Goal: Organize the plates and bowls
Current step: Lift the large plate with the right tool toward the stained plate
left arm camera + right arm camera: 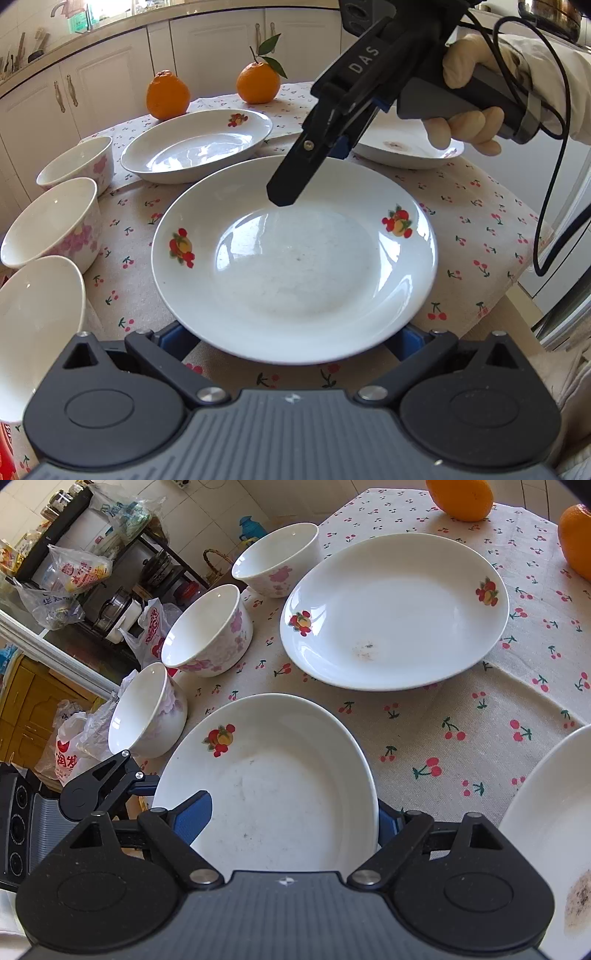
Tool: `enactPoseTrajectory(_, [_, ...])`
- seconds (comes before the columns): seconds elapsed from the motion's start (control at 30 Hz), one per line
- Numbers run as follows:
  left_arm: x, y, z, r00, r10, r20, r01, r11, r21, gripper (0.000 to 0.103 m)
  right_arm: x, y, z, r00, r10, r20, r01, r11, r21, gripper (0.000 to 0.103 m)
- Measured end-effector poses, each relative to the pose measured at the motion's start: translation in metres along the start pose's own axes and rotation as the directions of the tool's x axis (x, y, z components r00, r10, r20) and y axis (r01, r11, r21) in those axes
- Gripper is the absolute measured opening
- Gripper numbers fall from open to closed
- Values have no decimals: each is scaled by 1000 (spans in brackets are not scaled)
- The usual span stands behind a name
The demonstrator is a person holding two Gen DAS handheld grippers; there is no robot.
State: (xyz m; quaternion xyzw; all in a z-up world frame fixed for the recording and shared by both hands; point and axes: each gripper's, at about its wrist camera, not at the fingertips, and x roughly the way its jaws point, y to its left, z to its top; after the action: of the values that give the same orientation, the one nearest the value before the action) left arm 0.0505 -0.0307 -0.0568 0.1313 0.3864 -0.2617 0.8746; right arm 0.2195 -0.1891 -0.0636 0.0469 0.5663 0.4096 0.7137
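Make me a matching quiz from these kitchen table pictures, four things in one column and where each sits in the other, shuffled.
Things:
1. white fruit-print plate
2. orange with green leaves
3. white bowls with pink flowers
4. white plate with a brown stain

Places:
A. in a row along the table edge
B. straddled by both grippers
C. at the far end of the cherry-print tablecloth
D. just beyond the near plate, in the right wrist view

Pairs: 1-B, 2-C, 3-A, 4-D
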Motion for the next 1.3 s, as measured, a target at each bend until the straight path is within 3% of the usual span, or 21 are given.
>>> enactPoseTrajectory(0.67, [-2,-19,45,997,-61,40,58,995,86,102,-65,-5,-16,987,-86,136,85,996,18,92])
enactPoseTrajectory(1.3, [47,-40,96,987,-151,45,139,970,198,102,-120,-60,-50,955,-197,222,168,976,140,92])
